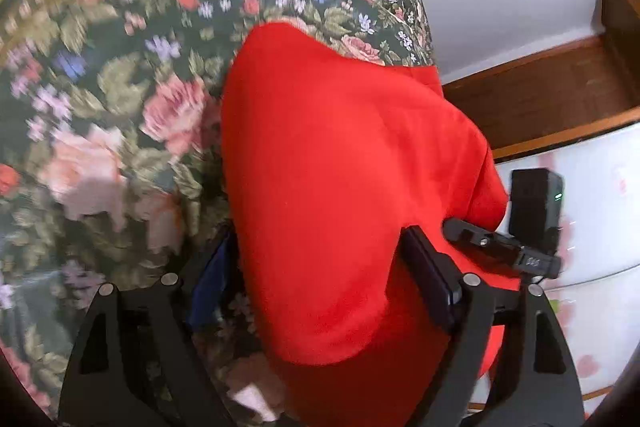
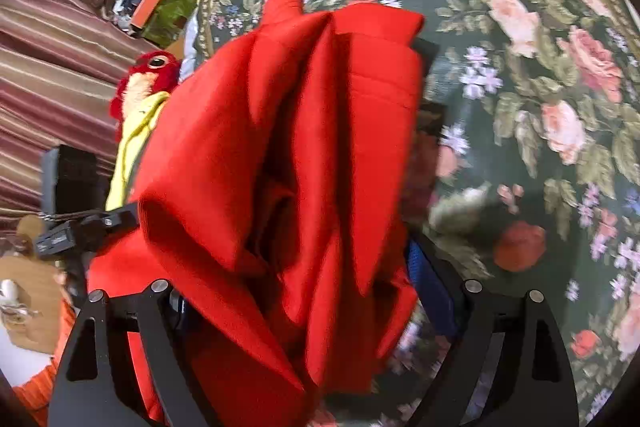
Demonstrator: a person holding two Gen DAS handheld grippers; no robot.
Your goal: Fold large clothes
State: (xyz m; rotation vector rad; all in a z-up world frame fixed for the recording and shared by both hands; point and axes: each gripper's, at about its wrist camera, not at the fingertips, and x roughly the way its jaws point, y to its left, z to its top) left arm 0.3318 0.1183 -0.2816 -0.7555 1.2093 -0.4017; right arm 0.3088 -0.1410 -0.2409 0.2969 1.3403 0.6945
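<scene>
Floral bedspread (image 1: 120, 99); red garment (image 1: 340, 187) between tool (image 1: 320, 267) fingers

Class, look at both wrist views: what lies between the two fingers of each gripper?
Red cloth fills the gap of the left gripper in the left wrist view. Bunched folds of it fill the right gripper in the right wrist view.

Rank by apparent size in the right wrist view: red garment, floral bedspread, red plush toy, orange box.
1. floral bedspread, though the red garment rivals it only because it hangs close to the lens.
2. red garment.
3. red plush toy.
4. orange box, farther back, so unsure.
</scene>
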